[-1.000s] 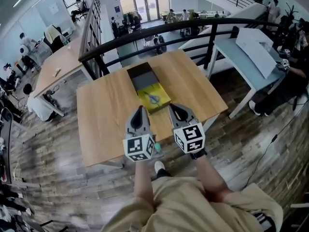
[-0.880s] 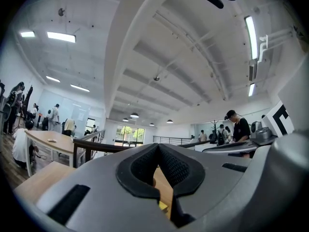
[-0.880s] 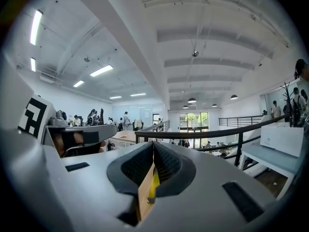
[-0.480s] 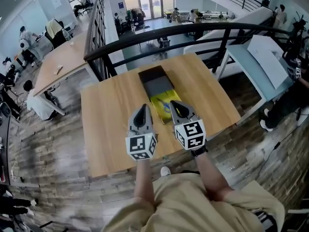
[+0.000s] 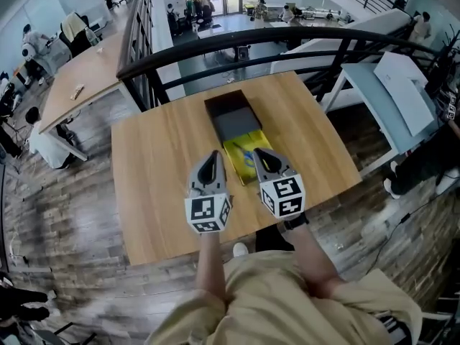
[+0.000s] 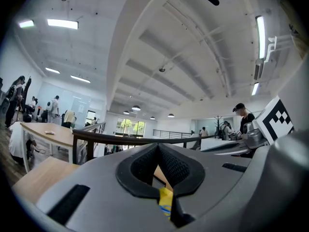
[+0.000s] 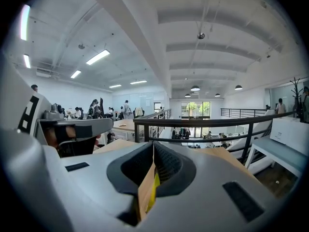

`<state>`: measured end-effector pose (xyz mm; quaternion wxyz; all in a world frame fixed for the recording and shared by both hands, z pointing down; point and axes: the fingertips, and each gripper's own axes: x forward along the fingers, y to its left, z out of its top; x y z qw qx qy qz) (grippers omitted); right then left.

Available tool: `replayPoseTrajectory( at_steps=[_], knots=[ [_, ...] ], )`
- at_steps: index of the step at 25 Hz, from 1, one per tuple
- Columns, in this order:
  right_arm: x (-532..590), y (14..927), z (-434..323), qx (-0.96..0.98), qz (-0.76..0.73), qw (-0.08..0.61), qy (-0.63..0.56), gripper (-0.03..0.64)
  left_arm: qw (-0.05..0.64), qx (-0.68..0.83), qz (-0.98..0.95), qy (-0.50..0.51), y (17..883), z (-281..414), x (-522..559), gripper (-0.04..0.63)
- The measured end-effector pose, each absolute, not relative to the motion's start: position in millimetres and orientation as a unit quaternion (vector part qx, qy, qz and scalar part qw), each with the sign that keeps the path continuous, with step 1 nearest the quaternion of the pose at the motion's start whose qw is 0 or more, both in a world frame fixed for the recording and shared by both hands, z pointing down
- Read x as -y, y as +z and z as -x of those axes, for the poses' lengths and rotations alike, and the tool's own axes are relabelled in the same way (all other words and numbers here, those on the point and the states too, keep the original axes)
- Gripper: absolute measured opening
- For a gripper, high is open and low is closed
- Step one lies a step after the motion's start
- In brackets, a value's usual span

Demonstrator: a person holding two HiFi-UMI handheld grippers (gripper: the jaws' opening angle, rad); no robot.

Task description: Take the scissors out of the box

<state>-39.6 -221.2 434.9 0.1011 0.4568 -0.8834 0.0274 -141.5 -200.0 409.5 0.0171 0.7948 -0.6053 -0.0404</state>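
Note:
On the wooden table [image 5: 154, 171] lies an open box. Its dark grey part [image 5: 233, 119] is farther away, and its yellow tray [image 5: 243, 165] is nearer to me. Small blue scissors [image 5: 245, 152] lie in the yellow tray. My left gripper [image 5: 210, 155] hovers just left of the tray's near end, jaws together and empty. My right gripper [image 5: 257, 152] hovers over the tray's near right part, jaws also together and empty. In the left gripper view the shut jaws [image 6: 157, 146] show a slice of yellow tray [image 6: 165, 202] below them. The right gripper view shows the shut jaws [image 7: 153, 144] over tray and table.
A black metal railing [image 5: 215, 45] runs along the table's far edge, with a lower floor beyond it. A pale blue table [image 5: 388, 95] stands to the right. Another wooden table [image 5: 75, 85] stands at the far left with people around it.
Both grippers have moved forward over the table together. Their tips now flank the near end of the yellow tray instead of standing short of it. Both stay shut.

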Motion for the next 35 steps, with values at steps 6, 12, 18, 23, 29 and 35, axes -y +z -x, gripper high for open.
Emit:
replayPoseTrajectory(
  at_steps=[6, 12, 18, 23, 29, 35],
  knots=[
    [269.0, 480.4, 37.5, 0.883, -0.443, 0.145, 0.063, 0.014, 0.038, 0.61, -0.791, -0.021, 435.0, 144.0, 240.9, 0.003],
    [309.3, 525.8, 36.1, 0.875, -0.434, 0.185, 0.107, 0.015, 0.053, 0.607, -0.793, -0.014, 458.9, 139.3, 273.5, 0.002],
    [333.5, 576.3, 43.6, 0.873, -0.398, 0.245, 0.137, 0.015, 0.082, 0.609, -0.789, -0.001, 489.8, 142.2, 304.9, 0.002],
    [347.6, 609.0, 47.3, 0.867, -0.375, 0.289, 0.154, 0.017, 0.104, 0.61, -0.785, 0.004, 506.9, 146.4, 328.7, 0.003],
    [363.3, 645.3, 47.0, 0.855, -0.356, 0.335, 0.174, 0.094, 0.129, 0.609, -0.782, 0.007, 527.5, 146.9, 354.3, 0.002],
    [367.4, 682.7, 51.0, 0.844, -0.323, 0.385, 0.184, 0.117, 0.152, 0.614, -0.774, 0.011, 549.0, 145.6, 371.6, 0.003]
  ],
)
